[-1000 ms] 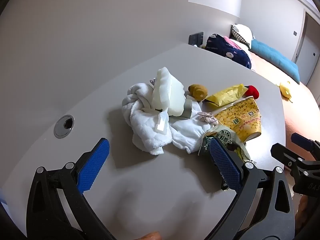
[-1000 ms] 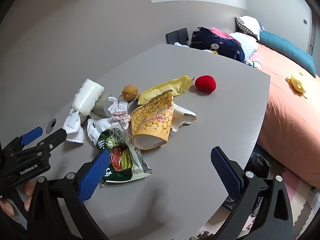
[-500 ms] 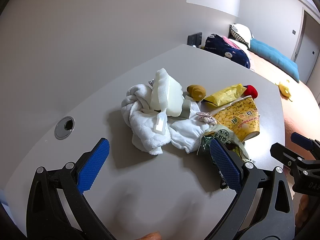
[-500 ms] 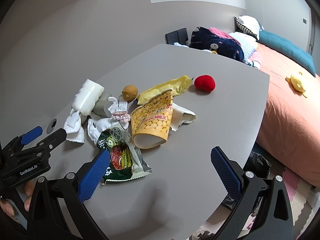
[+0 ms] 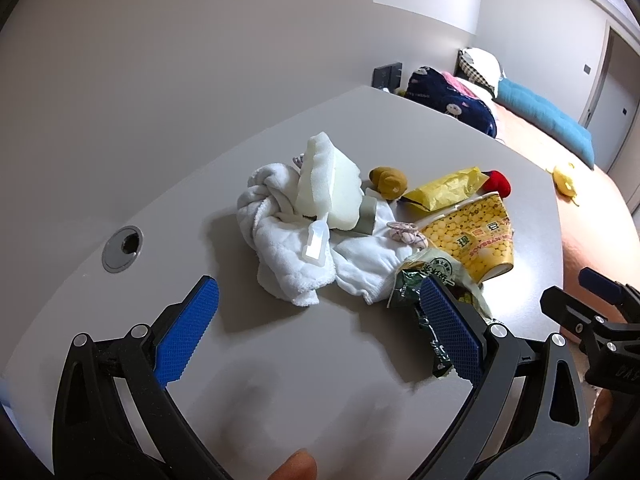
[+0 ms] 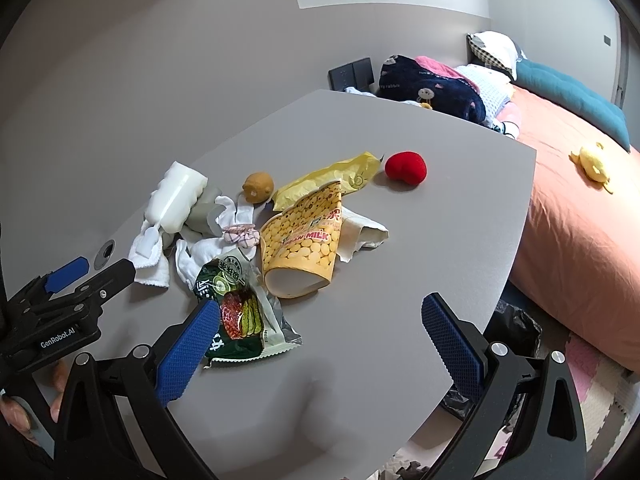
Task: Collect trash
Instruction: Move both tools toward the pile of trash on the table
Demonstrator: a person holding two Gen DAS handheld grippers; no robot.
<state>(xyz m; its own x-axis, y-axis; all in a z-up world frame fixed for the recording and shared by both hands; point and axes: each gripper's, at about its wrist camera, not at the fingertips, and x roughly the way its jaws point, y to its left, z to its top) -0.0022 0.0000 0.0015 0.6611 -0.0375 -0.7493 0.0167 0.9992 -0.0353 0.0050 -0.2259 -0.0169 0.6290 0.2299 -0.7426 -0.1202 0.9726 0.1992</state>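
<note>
A pile of trash lies on the grey table (image 6: 400,272): a yellow soy-milk paper cup (image 6: 302,246) on its side, a green snack wrapper (image 6: 236,312), a yellow wrapper (image 6: 328,178) and crumpled white paper (image 6: 362,234). In the left wrist view the cup (image 5: 474,236), green wrapper (image 5: 432,276) and yellow wrapper (image 5: 444,190) show too. My left gripper (image 5: 316,332) is open and empty, in front of the white towel (image 5: 284,240). My right gripper (image 6: 320,344) is open and empty, in front of the cup; its left finger overlaps the green wrapper.
A white foam block (image 5: 326,188), a brown plush (image 5: 388,182), a red plush (image 6: 406,168) and a small pink cloth (image 6: 240,236) lie among the pile. A cable hole (image 5: 122,246) is at the table's left. A black-lined bin (image 6: 508,332) and a bed (image 6: 580,184) stand to the right.
Both grippers stay open with only slight camera drift; the pile has shifted a little in the views. Nothing was taken hold of.
</note>
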